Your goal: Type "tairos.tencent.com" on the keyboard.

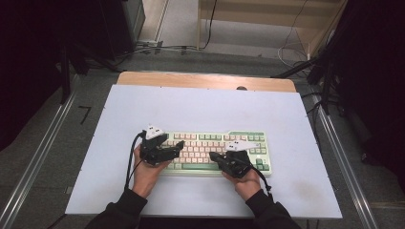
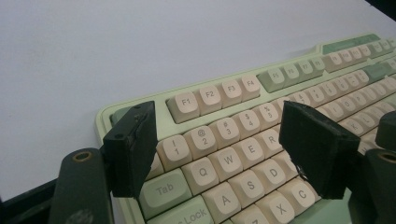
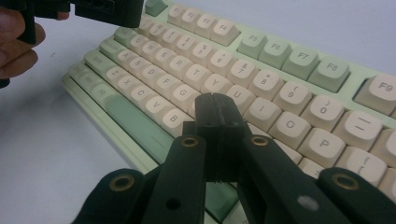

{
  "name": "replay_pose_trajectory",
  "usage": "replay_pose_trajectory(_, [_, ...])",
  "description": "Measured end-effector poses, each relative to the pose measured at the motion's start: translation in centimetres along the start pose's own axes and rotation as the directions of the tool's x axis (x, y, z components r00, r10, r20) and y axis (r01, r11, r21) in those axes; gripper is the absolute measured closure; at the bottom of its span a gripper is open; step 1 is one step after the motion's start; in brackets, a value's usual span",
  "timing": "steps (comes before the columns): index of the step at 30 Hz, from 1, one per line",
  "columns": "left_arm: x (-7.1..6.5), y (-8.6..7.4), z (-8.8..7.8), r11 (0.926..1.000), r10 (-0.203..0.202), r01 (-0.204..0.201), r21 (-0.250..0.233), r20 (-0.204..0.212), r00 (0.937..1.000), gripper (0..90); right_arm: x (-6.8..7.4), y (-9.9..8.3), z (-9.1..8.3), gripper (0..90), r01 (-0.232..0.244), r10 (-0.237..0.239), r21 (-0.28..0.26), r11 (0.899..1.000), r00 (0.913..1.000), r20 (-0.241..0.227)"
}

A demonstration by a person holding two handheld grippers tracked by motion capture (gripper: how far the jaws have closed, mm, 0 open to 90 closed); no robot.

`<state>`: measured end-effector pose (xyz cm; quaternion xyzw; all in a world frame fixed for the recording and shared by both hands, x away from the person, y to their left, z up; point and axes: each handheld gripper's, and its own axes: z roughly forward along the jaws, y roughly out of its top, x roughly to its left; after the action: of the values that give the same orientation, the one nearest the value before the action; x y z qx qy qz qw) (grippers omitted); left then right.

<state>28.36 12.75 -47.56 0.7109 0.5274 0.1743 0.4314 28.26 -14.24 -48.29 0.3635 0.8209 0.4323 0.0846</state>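
Note:
A mint-green keyboard (image 1: 205, 138) with cream keys lies across the near middle of the white mat. My left gripper (image 1: 177, 149) hovers over its left end. In the left gripper view, my left gripper (image 2: 217, 140) is open, its jaws straddling the keys from 1 to R, with nothing between the pads. My right gripper (image 1: 212, 156) is at the keyboard's near centre. In the right gripper view, my right gripper (image 3: 215, 105) is shut with its pads pressed together and nothing held. Its tip sits low over the keys (image 3: 243, 74) near the middle rows; I cannot tell whether it touches.
The white mat (image 1: 143, 109) covers a wooden table (image 1: 205, 80) and has bare room on all sides of the keyboard. Metal rails (image 1: 38, 157) run along both sides. Cables (image 1: 162, 46) lie on the floor beyond. The left hand (image 3: 18, 46) appears at the right gripper view's upper left.

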Motion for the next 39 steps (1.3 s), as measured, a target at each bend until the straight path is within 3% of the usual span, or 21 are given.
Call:
replay_pose_trajectory(9, [0.0,0.0,0.0,1.0,-0.001,0.001,0.0,0.003,1.0,28.1,0.7,0.0,0.9,87.3,0.017,-0.017,0.022,1.0,0.9998,-0.006])
replay_pose_trajectory(39, [0.0,0.0,0.1,1.0,0.0,0.0,0.002,0.002,1.0,28.1,0.9,-0.1,1.7,87.3,0.026,-0.026,0.041,0.999,0.9997,-0.001])
